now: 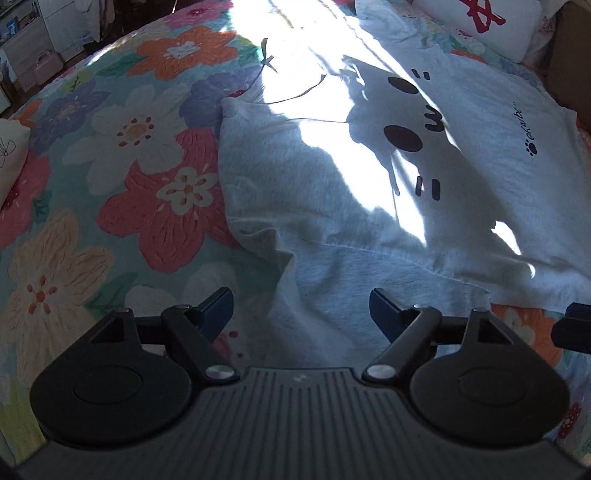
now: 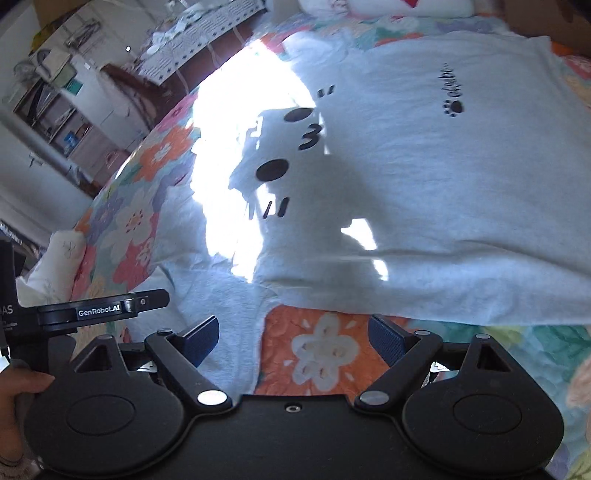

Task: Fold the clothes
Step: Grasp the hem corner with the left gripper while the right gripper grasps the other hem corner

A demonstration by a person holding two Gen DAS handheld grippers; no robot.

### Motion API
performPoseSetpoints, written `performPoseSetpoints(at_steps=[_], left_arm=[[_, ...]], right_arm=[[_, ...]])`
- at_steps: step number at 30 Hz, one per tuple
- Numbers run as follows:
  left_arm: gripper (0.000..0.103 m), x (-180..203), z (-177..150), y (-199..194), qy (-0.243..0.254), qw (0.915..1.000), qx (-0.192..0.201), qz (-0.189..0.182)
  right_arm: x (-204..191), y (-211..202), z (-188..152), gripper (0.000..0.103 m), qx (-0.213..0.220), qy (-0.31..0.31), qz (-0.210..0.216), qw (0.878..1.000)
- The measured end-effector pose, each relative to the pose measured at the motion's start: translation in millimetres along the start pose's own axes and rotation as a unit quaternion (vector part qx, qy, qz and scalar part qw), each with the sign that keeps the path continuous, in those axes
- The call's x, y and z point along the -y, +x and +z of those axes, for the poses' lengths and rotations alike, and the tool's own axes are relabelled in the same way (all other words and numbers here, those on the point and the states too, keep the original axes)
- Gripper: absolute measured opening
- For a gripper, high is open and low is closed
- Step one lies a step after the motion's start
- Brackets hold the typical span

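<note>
A light grey T-shirt (image 1: 332,192) with a black cat-face print lies spread flat on a floral bedspread (image 1: 110,166). It also shows in the right wrist view (image 2: 443,203). My left gripper (image 1: 301,314) is open and empty, just above the shirt's near sleeve. My right gripper (image 2: 291,339) is open and empty, over the bedspread (image 2: 321,350) just short of the shirt's near edge, with the sleeve under its left finger. The left gripper's body (image 2: 85,310) shows at the left of the right wrist view.
Bright sunlight falls across the shirt's middle. A white pillow with red print (image 1: 480,22) lies at the far end of the bed. A white cloth (image 1: 11,155) lies at the bed's left edge. Shelves and furniture (image 2: 55,92) stand beyond the bed.
</note>
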State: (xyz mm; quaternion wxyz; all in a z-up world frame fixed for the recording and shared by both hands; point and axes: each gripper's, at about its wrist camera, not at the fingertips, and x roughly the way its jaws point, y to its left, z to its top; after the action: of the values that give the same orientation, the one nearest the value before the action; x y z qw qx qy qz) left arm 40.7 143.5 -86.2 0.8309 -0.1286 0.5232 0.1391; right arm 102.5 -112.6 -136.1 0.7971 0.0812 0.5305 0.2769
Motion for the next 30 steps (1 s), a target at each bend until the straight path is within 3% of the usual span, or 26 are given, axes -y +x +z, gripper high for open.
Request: performPoseSetpoints(at_steps=[5,8,12,15,17,18,19,20,23,26,30], left_arm=[[0.081,-12.0,-2.3,15.5,0.017,0.9986,-0.044,0.022],[0.085,-17.6,-3.9,24.6,0.032,0.9964,-0.071,0.034],[0.091,-32.0,-3.4,36.6,-0.023,0.9953,-0.093,0.014],[0.09,-29.7,-4.8,44.7,-0.03,0.9953,-0.091,0.013],[0.067,-24.2,-6.3,42.5,-0.011,0.9976,-0.068,-0.009],[0.029,-21.2,-6.9,40.8,-0.001,0.9982,-0.056,-0.021],[0.006,-18.2,-6.5,37.3,0.003,0.9986,-0.046,-0.027],[0.006,-15.1,-6.1,33.9,0.007,0.9988,-0.036,-0.032],[0.004,-2.4,-5.8,14.3,0.036,0.9986,0.027,-0.028],[0.004,3.5,3.4,-5.1,0.054,0.9943,0.088,-0.027],[0.004,14.0,27.1,-21.9,0.06,0.9885,0.135,-0.031]], right_arm=[[-22.4,34.2,3.1,0.086,-0.066,-0.061,0.021,0.996],[-19.1,47.4,-2.2,0.086,-0.091,-0.067,0.023,0.993],[0.7,54.0,-15.4,0.083,-0.102,-0.023,0.058,0.993],[0.3,65.2,-25.5,0.073,-0.117,-0.033,0.067,0.99],[-7.7,72.0,-30.9,0.065,-0.122,-0.057,0.064,0.989],[-14.0,74.4,-31.9,0.059,-0.121,-0.074,0.061,0.988],[-20.5,76.5,-32.7,0.033,-0.12,-0.091,0.058,0.987],[-25.5,77.1,-32.4,0.006,-0.114,-0.101,0.058,0.987],[-34.5,72.3,-27.1,0.005,-0.075,-0.115,0.061,0.989],[-41.8,51.8,-15.4,0.005,-0.009,-0.123,0.059,0.991],[-43.4,21.5,7.8,0.005,0.069,-0.127,0.056,0.988]])
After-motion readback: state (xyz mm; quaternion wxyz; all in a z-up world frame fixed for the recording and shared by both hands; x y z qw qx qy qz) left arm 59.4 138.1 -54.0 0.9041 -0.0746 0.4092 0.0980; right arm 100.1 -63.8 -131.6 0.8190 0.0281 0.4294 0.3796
